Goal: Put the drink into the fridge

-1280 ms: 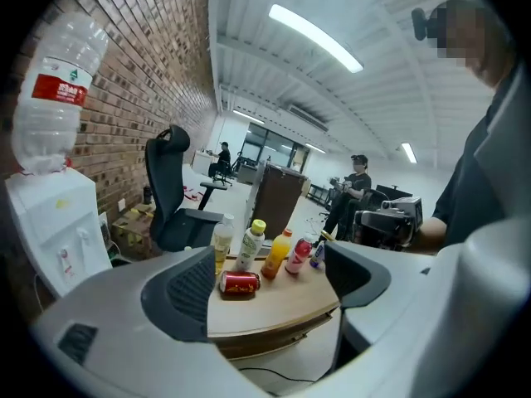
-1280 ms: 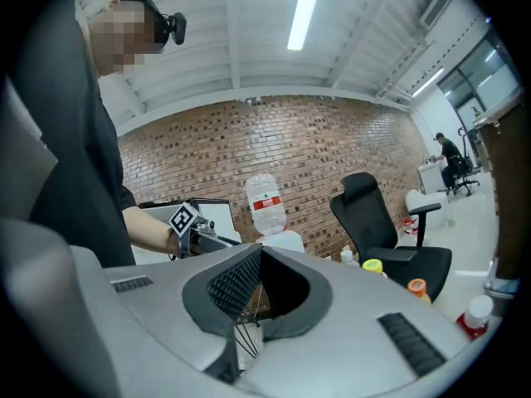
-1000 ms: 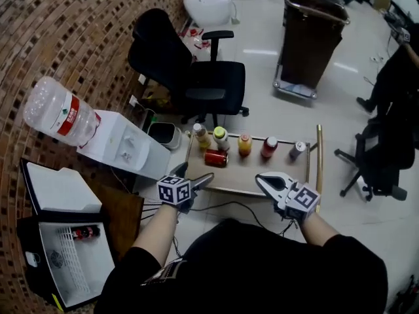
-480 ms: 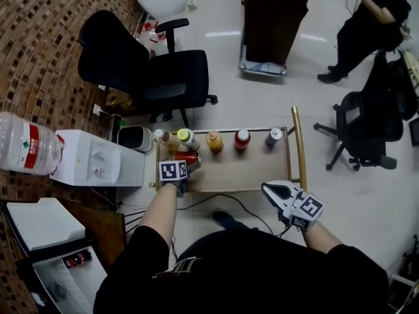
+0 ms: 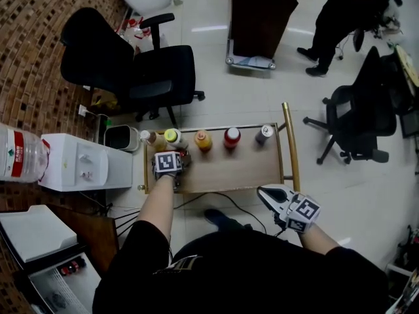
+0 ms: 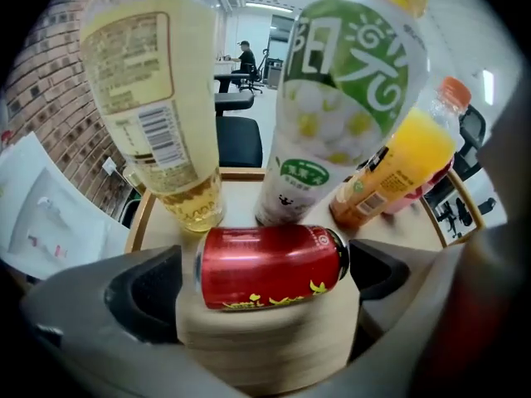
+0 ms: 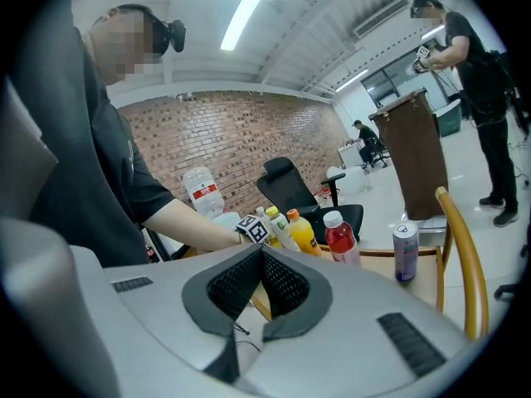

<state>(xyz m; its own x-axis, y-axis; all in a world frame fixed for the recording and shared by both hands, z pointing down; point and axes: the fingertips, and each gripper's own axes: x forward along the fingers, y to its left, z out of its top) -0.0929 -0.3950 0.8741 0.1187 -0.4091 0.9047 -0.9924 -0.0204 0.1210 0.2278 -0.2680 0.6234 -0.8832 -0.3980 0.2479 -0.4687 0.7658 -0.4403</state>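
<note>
A red drink can [image 6: 270,265] lies on its side on the wooden cart [image 5: 229,172]. My left gripper [image 6: 261,284] points down over it, with its marker cube [image 5: 167,163] covering most of the can in the head view. Its jaws have just been opening and stand wide, one on each side of the can, with a gap showing at the left pad. Behind the can stand a tea bottle [image 6: 153,98], a green-labelled bottle [image 6: 348,98] and an orange bottle [image 6: 398,168]. My right gripper [image 5: 265,193] hovers shut and empty at the cart's near right edge.
A red bottle [image 5: 231,137] and a slim can [image 5: 263,133] stand further right, by the cart's yellow handle [image 5: 290,142]. The open mini fridge [image 5: 62,283] sits at the bottom left, a water dispenser [image 5: 85,170] beside it. Office chairs [image 5: 141,77] and a person [image 5: 347,12] stand beyond.
My left gripper has come down from the cart's near edge onto the lying red can. The right gripper has shifted slightly, staying shut. The head view has swung to the right, away from the fridge.
</note>
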